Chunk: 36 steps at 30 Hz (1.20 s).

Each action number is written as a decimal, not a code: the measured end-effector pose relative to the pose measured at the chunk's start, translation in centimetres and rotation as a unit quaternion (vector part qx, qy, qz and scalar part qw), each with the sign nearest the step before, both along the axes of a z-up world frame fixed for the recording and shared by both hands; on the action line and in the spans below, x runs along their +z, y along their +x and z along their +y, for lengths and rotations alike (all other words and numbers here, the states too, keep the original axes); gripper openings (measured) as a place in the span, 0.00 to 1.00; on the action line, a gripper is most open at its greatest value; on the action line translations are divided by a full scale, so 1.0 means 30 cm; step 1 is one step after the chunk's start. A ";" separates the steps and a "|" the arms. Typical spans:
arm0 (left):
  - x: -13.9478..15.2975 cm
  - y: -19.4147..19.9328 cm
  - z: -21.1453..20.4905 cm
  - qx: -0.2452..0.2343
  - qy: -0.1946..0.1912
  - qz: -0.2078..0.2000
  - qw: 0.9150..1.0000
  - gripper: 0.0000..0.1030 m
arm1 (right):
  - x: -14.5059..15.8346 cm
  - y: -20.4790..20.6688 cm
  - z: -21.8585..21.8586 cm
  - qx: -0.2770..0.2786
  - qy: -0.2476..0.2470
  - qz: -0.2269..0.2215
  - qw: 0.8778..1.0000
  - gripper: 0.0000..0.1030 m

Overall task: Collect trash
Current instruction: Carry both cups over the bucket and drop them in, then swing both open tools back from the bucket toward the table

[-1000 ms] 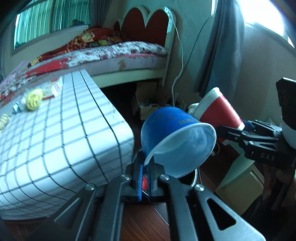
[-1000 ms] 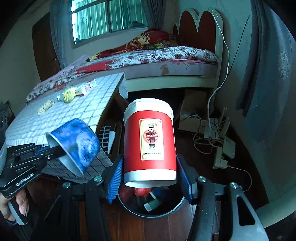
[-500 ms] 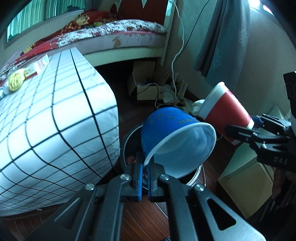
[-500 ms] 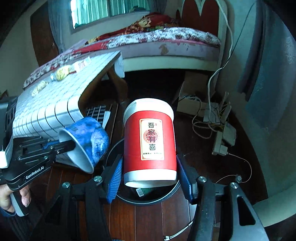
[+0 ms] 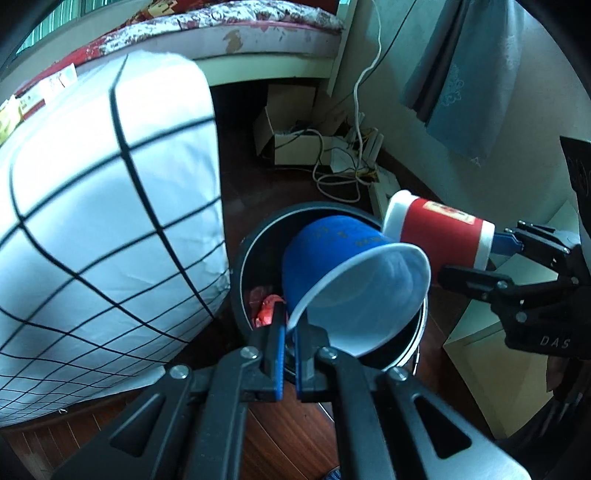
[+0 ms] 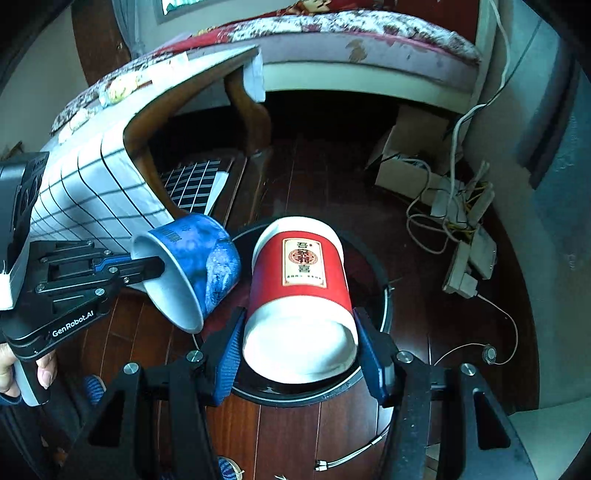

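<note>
My left gripper is shut on the rim of a blue paper cup, tipped with its bottom down over a black round trash bin on the floor. My right gripper is shut on a red paper cup with a white rim, held tilted over the same bin. The blue cup and left gripper show at the left in the right wrist view; the red cup and right gripper show at the right in the left wrist view. Red trash lies inside the bin.
A table with a white checked cloth stands just left of the bin, with small wrappers on top. A bed is behind. A cardboard box, power strips and cables lie on the dark wood floor.
Both grippers have dropped lower and tipped forward, bringing the blue cup and the red cup down over the bin's opening. Both stay shut on their cups.
</note>
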<state>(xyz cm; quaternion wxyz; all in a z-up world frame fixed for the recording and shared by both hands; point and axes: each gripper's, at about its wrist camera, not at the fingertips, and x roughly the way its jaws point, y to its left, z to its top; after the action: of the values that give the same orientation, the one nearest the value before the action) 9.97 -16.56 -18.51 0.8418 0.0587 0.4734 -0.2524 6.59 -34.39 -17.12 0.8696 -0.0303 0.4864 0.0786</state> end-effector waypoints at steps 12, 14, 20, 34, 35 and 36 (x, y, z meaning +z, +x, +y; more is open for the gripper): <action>-0.094 0.037 -0.005 0.047 0.050 0.004 0.998 0.93 | -0.061 0.058 -0.116 -0.093 -0.021 0.030 0.995 0.99; -0.096 0.029 -0.001 0.056 0.054 -0.002 0.997 0.99 | -0.076 0.054 -0.100 -0.090 -0.037 0.038 0.995 0.99; -0.096 0.008 0.038 0.066 0.060 -0.013 0.996 0.99 | -0.072 0.040 -0.093 -0.089 -0.058 0.035 0.994 0.99; -0.082 -0.006 0.138 0.083 0.070 -0.023 0.994 0.99 | -0.062 0.038 -0.070 -0.089 -0.070 0.032 0.993 0.99; -0.080 -0.007 0.135 0.083 0.071 -0.024 0.994 0.99 | -0.061 0.035 -0.054 -0.083 -0.073 0.032 0.993 0.99; -0.077 -0.007 0.134 0.083 0.071 -0.025 0.994 0.99 | -0.059 0.033 -0.043 -0.078 -0.075 0.031 0.994 0.99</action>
<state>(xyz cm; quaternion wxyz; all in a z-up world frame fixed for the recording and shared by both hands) 9.75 -12.54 -20.81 0.8652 0.0852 0.4721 -0.1459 7.57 -35.68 -18.89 0.8528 -0.0553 0.5187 -0.0255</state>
